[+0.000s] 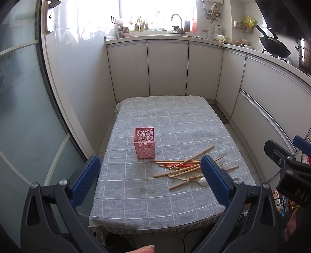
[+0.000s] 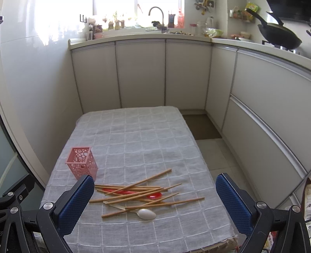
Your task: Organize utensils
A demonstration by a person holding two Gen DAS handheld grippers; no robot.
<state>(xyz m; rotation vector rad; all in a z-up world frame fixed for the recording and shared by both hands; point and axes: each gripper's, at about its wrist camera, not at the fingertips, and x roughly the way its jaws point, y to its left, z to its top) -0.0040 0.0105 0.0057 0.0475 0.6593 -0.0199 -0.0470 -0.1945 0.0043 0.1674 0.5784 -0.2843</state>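
A pink perforated holder (image 1: 144, 143) stands upright on the grey checked tablecloth (image 1: 136, 194); it also shows in the right wrist view (image 2: 82, 163). To its right lies a pile of several wooden chopsticks (image 1: 186, 165) (image 2: 143, 194), over a red spoon (image 1: 179, 165) (image 2: 153, 195) and beside a white spoon (image 1: 202, 181) (image 2: 146, 213). My left gripper (image 1: 149, 175) is open and empty above the table's near side. My right gripper (image 2: 155, 198) is open and empty, hovering above the pile; its body shows at the right of the left wrist view (image 1: 287, 167).
White kitchen cabinets (image 2: 140, 72) wrap around the far and right sides of the table. A counter with a sink tap (image 2: 155, 11) and a black wok (image 2: 279, 37) sits above them. A glass door (image 1: 19, 116) is on the left.
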